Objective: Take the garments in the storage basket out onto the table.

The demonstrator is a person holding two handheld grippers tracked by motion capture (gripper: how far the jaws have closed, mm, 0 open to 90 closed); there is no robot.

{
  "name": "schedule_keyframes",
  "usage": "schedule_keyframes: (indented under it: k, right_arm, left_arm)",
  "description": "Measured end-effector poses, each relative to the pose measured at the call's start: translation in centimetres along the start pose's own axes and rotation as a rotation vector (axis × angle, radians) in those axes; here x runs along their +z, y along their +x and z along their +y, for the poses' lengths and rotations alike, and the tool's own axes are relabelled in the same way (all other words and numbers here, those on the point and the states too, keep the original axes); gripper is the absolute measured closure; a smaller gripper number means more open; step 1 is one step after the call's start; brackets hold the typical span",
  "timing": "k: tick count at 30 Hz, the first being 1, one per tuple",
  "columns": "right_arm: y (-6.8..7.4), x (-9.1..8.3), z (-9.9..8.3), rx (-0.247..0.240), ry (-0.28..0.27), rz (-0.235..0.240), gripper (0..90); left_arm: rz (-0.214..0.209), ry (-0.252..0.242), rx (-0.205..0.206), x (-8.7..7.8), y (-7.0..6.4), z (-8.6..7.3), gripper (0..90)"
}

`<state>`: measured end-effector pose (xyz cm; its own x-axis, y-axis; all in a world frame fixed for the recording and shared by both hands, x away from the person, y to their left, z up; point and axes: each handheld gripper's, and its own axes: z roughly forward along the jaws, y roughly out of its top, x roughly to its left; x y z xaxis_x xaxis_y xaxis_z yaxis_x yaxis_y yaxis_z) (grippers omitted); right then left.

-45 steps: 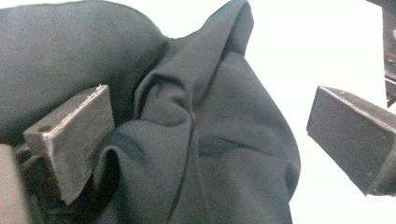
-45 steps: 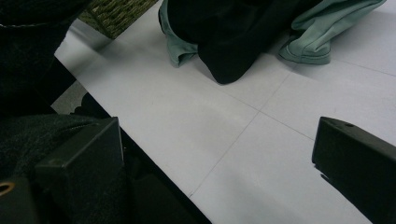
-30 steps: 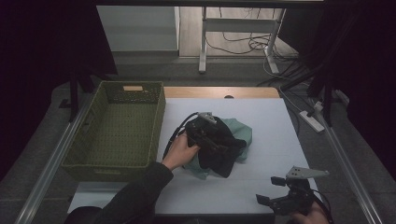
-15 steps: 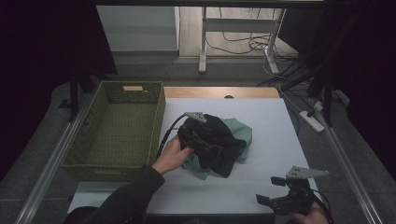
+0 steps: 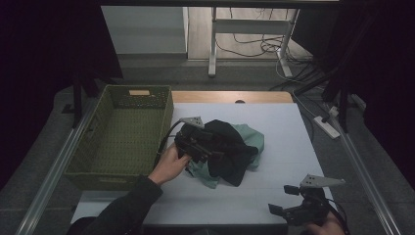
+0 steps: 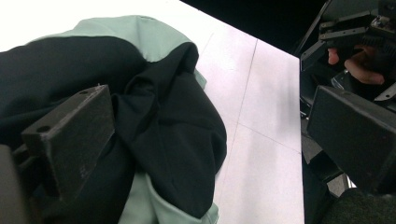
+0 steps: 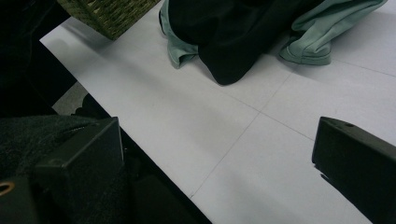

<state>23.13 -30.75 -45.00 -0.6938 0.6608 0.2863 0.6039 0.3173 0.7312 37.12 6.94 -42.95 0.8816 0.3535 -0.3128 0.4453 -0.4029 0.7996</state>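
Your left gripper point(image 5: 208, 147) at black-and-green garment point(image 5: 235, 147), mid-table beside basket point(image 5: 122, 132), jaws apart, possibly touching cloth; right gripper point(image 5: 293, 208) spread empty at near right edge; bare table point(image 5: 293, 127) between.

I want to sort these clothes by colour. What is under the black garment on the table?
A pale green garment lies under the black garment, showing at its far and near edges. How far it runs beneath, or whether anything else lies there, is covered.
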Motion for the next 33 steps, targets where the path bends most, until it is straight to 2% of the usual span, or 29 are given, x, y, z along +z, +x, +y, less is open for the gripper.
schedule_keyframes:
  k: [12,15,22,33]
  right_arm:
    - [-0.1,0.0,0.0,0.005,-0.005,0.004,1.9]
    - [-0.1,0.0,0.0,0.005,-0.005,0.004,1.8]
    - [0.0,-0.1,0.0,0.005,-0.006,0.004,1.9]
    - [0.0,-0.1,0.0,0.004,-0.005,0.003,1.9]
  left_arm:
    - [0.024,-0.054,-0.028,-2.7,-0.7,-0.6,1.8]
    - [0.023,-0.039,-0.034,-3.2,-0.9,-0.7,1.9]
    - [0.062,-0.021,-0.042,-4.2,-1.4,-1.4,2.6]
    - [0.052,-0.069,-0.031,-7.0,-1.8,-3.2,3.9]
